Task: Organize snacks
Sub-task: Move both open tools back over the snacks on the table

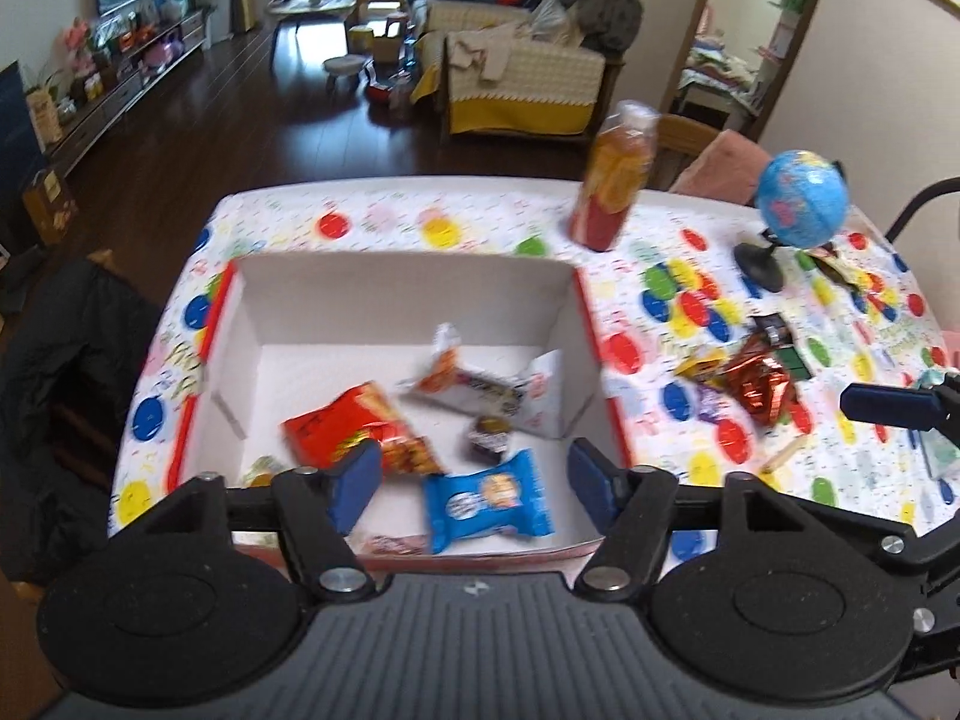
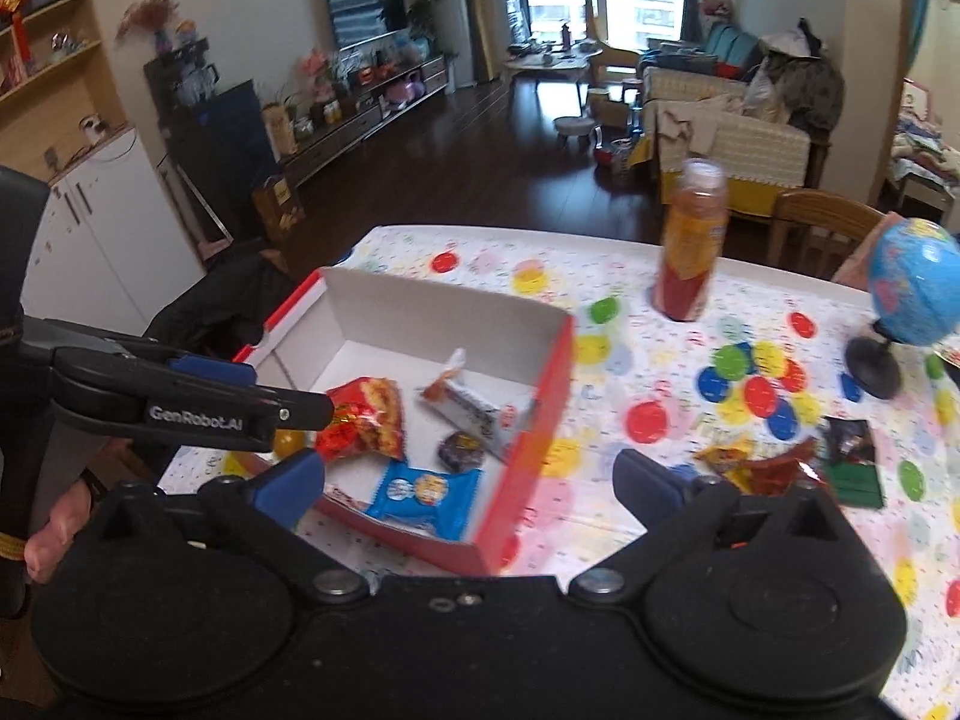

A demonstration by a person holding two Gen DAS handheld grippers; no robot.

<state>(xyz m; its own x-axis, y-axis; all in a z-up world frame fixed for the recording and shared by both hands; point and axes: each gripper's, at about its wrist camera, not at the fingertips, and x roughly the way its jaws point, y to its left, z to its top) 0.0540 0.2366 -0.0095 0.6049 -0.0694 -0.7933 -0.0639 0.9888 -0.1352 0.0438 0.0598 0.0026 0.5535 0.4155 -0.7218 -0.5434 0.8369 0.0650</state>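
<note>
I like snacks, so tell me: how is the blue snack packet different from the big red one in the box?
The blue snack packet is smaller and lies flat; the red snack packet is bigger and crumpled. The blue one lies nearer the box's front edge, the red one further left. Both lie inside the box, untouched.

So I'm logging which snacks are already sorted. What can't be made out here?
- Brand print on the blue packet and red packet: motion blur, both views.
- Yellow item in the box: half hidden by the left gripper.
- Loose snack pile on the table: blurred, partly behind the right gripper.
</note>
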